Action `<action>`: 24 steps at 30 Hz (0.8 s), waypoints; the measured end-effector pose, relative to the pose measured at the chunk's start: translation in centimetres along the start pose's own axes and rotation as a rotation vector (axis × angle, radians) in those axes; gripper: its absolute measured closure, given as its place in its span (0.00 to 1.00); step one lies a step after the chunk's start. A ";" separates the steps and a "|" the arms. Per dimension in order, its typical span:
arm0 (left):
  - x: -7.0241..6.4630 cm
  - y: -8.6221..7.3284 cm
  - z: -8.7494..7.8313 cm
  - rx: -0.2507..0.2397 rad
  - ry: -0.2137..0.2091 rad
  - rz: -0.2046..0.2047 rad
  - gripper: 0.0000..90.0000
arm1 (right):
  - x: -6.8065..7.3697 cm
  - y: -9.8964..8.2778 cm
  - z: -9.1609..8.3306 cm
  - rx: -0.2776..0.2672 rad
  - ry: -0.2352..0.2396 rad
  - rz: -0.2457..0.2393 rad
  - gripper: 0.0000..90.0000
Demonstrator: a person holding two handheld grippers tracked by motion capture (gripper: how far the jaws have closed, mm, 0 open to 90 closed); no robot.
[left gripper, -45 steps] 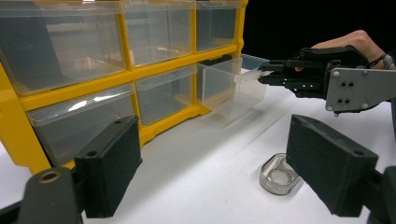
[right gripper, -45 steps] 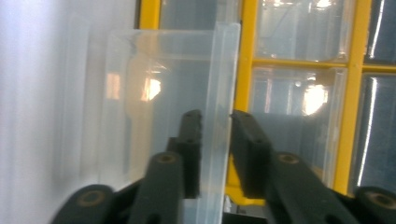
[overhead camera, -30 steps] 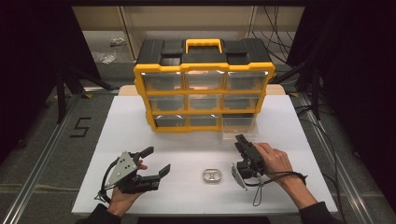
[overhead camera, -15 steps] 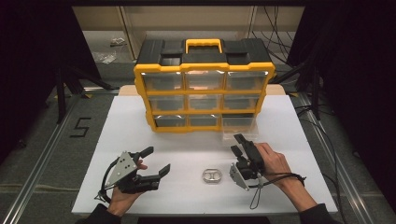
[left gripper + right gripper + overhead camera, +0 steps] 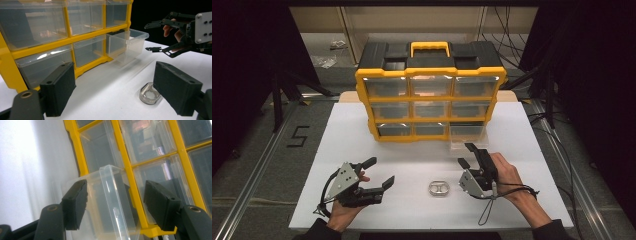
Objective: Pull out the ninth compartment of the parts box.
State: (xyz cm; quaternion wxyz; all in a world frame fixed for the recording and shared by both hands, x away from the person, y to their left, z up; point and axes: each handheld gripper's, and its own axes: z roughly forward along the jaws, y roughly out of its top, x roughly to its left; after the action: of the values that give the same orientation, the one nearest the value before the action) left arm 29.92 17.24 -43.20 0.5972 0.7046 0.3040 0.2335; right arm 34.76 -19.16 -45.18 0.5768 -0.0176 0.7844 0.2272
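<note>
So the right gripper [image 5: 466, 155] is seen with its jaws apart, and they've just been opening. Between them, in the right gripper view, the front edge of a clear plastic drawer [image 5: 110, 202] is framed, but the pads aren't pressed on it, so nothing is clamped. That drawer [image 5: 468, 134] is pulled partway out of the bottom right slot of a yellow and black organizer [image 5: 430, 90], just ahead of the right gripper's tips. The gripper is held in a hand [image 5: 508, 175] with a cable trailing back from it.

A bit to the side of the right gripper, between it and the other one, a small clear ring-shaped piece [image 5: 438, 189] is lying flat on the white surface [image 5: 412, 150]. It's near both grippers but touched by neither.

The left gripper [image 5: 381, 172] is also kept wide apart, nothing held. In the left gripper view its two black pads are spread with the small clear piece [image 5: 150, 93] lying just inside the right-hand pad, on the surface. Farther out from it the pulled-out drawer [image 5: 126, 45] can be made out, empty as far as can be told, with the right gripper [image 5: 150, 37] hovering just beside the drawer's front. Beyond that the organizer's other clear drawers are all pushed in.
</note>
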 end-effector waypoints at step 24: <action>0.0 0.0 0.0 -0.001 -0.001 -0.002 0.19 | -1.4 0.0 -0.7 -0.030 0.107 0.378 0.36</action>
State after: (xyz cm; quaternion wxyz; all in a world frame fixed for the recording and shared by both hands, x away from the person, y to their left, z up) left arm 29.94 17.20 -43.21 0.5979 0.7041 0.3043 0.2325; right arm 34.56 -19.73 -43.77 0.4811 0.1096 0.7998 0.3419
